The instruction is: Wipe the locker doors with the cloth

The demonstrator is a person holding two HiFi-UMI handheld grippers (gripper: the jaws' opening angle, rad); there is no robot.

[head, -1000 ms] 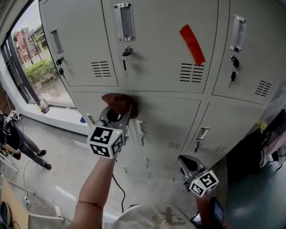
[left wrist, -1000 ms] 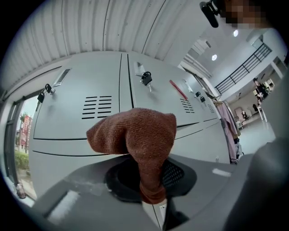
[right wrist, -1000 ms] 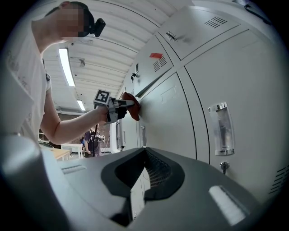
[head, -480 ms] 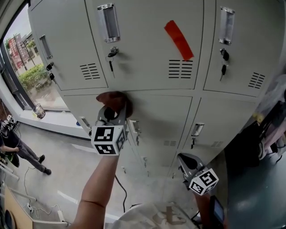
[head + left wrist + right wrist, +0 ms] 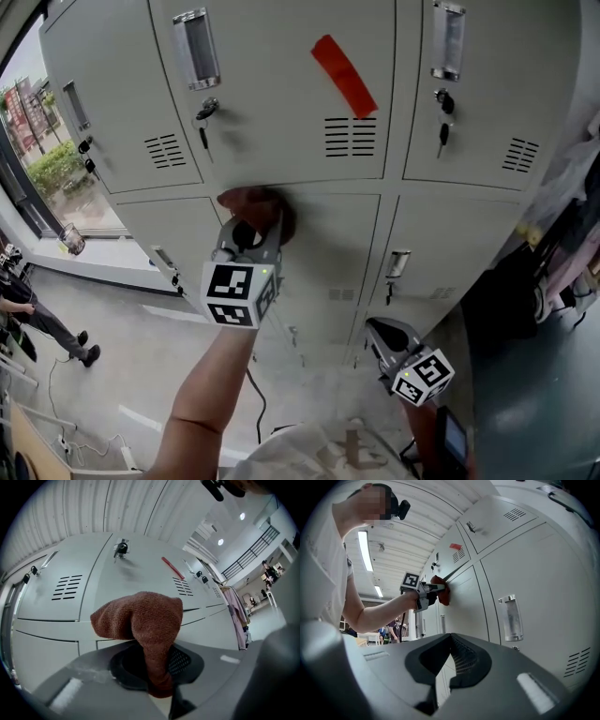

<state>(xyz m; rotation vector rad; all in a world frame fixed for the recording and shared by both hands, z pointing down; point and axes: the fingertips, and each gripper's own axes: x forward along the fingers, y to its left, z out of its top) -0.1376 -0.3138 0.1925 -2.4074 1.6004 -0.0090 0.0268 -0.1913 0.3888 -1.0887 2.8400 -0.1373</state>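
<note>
Pressing against the grey locker doors [image 5: 309, 244] in the head view, the left gripper [image 5: 253, 225] holds a rust-brown cloth [image 5: 258, 204] at the seam between the upper and lower rows, just under the door that bears a red tape strip [image 5: 344, 75]. Cloth touches the metal. Keys [image 5: 204, 114] hang from locks on the upper doors. The right gripper [image 5: 382, 332] sits low and to the right, near the lower doors but well apart from the cloth. A window [image 5: 37, 159] is at the far left.

Left gripper view: the left gripper [image 5: 157, 670] has its jaws clamped on the cloth [image 5: 140, 618], which bunches out ahead of them and covers part of the door seam. The red tape strip [image 5: 172, 568] and a key [image 5: 121, 548] show above it, vent slots [image 5: 65, 587] to the left.

Right gripper view: the right gripper [image 5: 447, 667] has its jaws drawn close with only a thin slit, nothing between them. It looks along the lower locker doors [image 5: 525, 573]. Farther off, the left gripper [image 5: 431, 588] pushes the cloth [image 5: 442, 595] flat on a door, the person's bare arm [image 5: 379, 613] stretched behind it. A clear label holder [image 5: 511, 618] stands on the nearest door.
</note>
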